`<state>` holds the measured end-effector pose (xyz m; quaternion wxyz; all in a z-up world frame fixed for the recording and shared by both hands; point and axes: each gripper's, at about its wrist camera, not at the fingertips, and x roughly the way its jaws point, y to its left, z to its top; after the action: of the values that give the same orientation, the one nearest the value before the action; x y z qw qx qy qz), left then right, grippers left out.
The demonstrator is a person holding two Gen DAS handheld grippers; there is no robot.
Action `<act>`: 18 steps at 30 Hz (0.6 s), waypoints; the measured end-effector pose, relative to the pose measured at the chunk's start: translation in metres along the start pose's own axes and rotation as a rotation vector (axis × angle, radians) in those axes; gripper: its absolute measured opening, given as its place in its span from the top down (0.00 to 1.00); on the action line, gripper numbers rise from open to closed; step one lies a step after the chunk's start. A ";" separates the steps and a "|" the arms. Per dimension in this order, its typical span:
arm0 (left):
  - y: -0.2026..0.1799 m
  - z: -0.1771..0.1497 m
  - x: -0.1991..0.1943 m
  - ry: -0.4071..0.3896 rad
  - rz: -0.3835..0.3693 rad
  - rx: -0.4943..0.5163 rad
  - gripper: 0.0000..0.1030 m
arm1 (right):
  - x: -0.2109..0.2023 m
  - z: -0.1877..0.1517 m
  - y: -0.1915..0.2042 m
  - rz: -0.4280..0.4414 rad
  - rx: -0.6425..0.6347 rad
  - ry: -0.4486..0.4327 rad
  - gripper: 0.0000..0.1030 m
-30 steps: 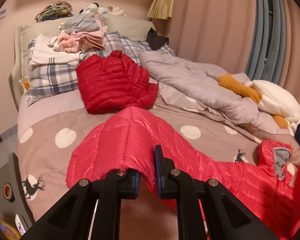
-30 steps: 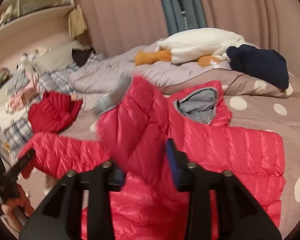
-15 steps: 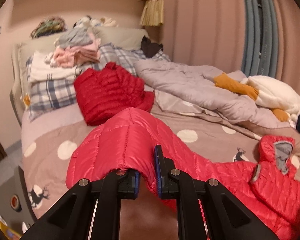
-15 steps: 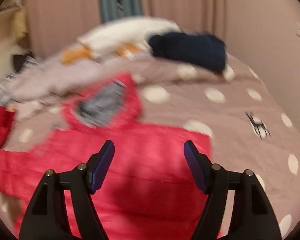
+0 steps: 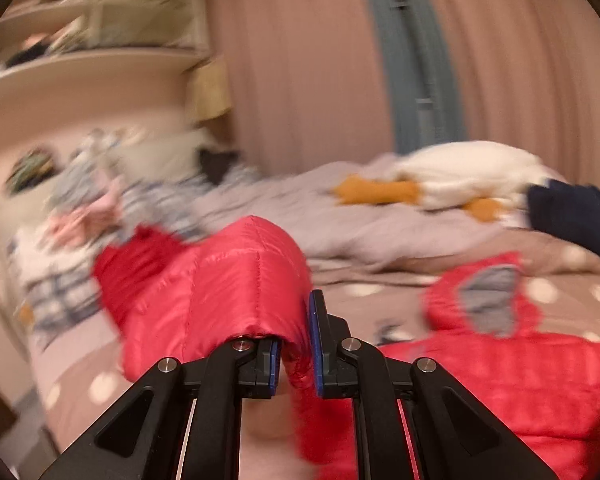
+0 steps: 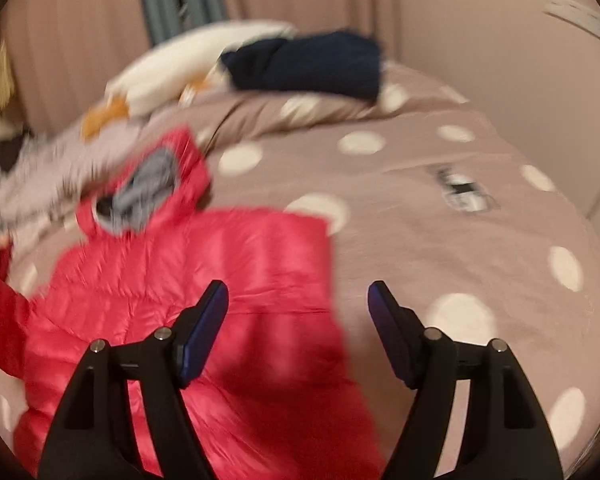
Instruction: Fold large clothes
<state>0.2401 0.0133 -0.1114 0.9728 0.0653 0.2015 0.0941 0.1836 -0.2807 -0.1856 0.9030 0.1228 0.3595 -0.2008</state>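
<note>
Left gripper: the left gripper (image 5: 295,364) stays clamped on a bunched fold of the red puffer jacket (image 5: 220,292), at what looks like the end of a sleeve; the pads are almost together with the quilted fabric pinched between them, just as they were 1 second ago.
Right gripper: the right gripper (image 6: 298,332) has just been opening; its fingers now stand wide apart with nothing between them. A second ago a raised fold of the jacket stood between them, and that fold now lies flat on the bed.
Jacket: the red puffer jacket (image 6: 204,304) is spread on the spotted bedcover (image 6: 440,216), its body flat under the right gripper's left finger, the grey-lined hood (image 6: 148,188) pointing toward the far side of the bed. Only the part in the left gripper is lifted off the cover.
View shift: both pictures are blurred. The left wrist view now takes in the hood (image 5: 488,300) and the navy garment (image 5: 568,220) at right, which were at or past the edge before, so the left hand seems to be carrying its piece across toward the body.
Other things: a second, darker red jacket (image 5: 132,260) lies folded further up the bed, beside a heap of clothes too blurred to tell apart.
Meaning for the task: 1 side appears laid in and let go; the held sleeve is probably the next fold. The slippery quilting may slide back open once released.
Progress: early, by the look of it; the jacket is still at full length.
</note>
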 end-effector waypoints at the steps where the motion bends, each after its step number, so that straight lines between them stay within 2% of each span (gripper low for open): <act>1: -0.013 0.001 -0.003 -0.005 -0.033 0.020 0.90 | -0.017 0.000 -0.016 -0.016 0.027 -0.032 0.26; 2: -0.033 0.001 -0.007 -0.011 -0.074 0.044 0.90 | -0.023 0.001 -0.022 -0.030 0.040 -0.047 0.24; 4: -0.063 -0.003 -0.010 0.002 -0.110 0.055 0.90 | -0.043 0.001 -0.042 -0.080 0.060 -0.085 0.23; 8: -0.104 -0.023 -0.013 0.105 -0.206 0.015 0.90 | -0.056 -0.004 -0.065 -0.159 0.082 -0.108 0.23; 11: -0.124 -0.033 -0.018 0.143 -0.199 0.044 0.90 | -0.056 -0.007 -0.079 -0.194 0.083 -0.098 0.23; 12: -0.128 -0.035 -0.021 0.145 -0.201 0.061 0.86 | -0.059 -0.006 -0.082 -0.207 0.081 -0.091 0.23; 13: -0.132 -0.038 -0.024 0.145 -0.209 0.071 0.72 | -0.061 -0.009 -0.086 -0.228 0.085 -0.086 0.23; 14: -0.134 -0.037 -0.027 0.153 -0.228 0.079 0.62 | -0.065 -0.010 -0.090 -0.237 0.092 -0.090 0.23; 15: -0.134 -0.036 -0.030 0.155 -0.245 0.074 0.39 | -0.069 -0.011 -0.093 -0.242 0.102 -0.092 0.23; 16: -0.131 -0.035 -0.035 0.140 -0.260 0.058 0.25 | -0.072 -0.012 -0.096 -0.245 0.111 -0.087 0.23; 18: -0.125 -0.032 -0.049 0.079 -0.249 0.031 0.23 | -0.079 -0.012 -0.098 -0.243 0.119 -0.089 0.23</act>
<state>0.2026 -0.1163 -0.1431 0.9671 0.0512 0.2477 -0.0279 0.0800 -0.3415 -0.1461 0.8782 0.1227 0.3186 -0.3351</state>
